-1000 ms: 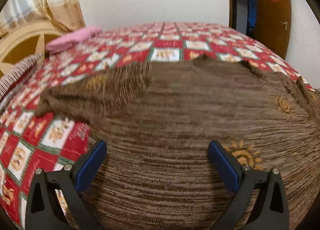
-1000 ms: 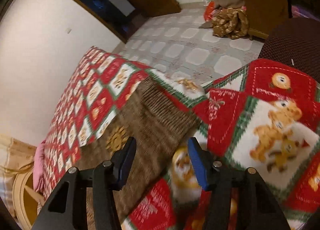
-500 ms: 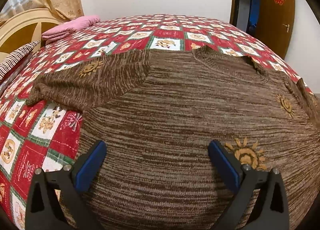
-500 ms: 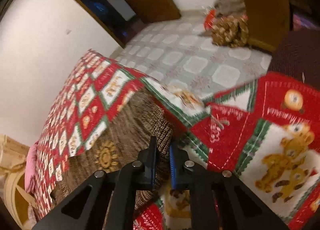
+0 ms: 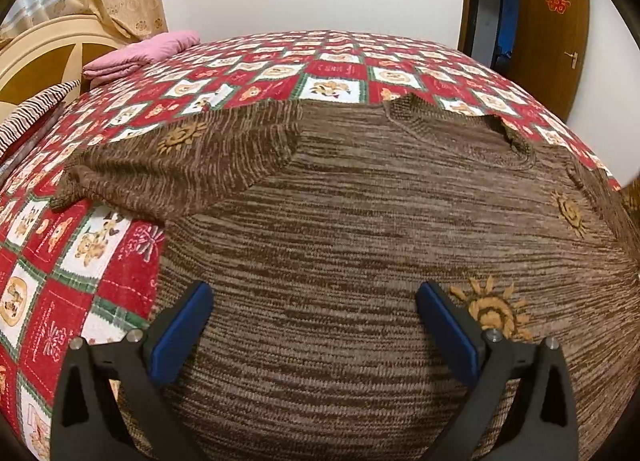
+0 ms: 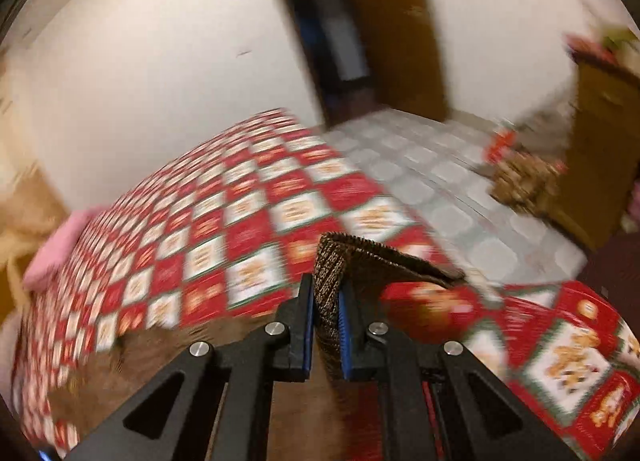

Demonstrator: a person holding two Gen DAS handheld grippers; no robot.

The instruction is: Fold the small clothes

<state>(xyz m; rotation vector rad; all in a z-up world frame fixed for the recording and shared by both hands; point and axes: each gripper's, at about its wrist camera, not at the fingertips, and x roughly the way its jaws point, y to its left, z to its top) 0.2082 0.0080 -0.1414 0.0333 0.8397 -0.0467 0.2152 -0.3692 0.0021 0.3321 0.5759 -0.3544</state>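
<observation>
A brown knitted sweater [image 5: 360, 221] with orange sun motifs lies spread flat on the bed, its left sleeve [image 5: 180, 165] stretched out to the left and its neckline at the far side. My left gripper [image 5: 314, 325] hovers over the sweater's lower body, open, nothing between its blue pads. In the blurred right wrist view my right gripper [image 6: 325, 325] is shut on the cuff of the sweater's other sleeve [image 6: 332, 261], which rises lifted above the bed between the pads.
The bed wears a red, white and green teddy-bear quilt [image 5: 80, 269]. A folded pink cloth [image 5: 140, 53] and a striped cloth [image 5: 32, 117] lie near the headboard [image 5: 36, 57]. A brown door [image 5: 552, 29] stands at the right. A crumpled brown garment [image 6: 524, 185] lies on the tiled floor.
My right gripper closed on the sweater's sleeve end, then lifted it off the bed while rolling upright. The left gripper stayed put, open above the sweater.
</observation>
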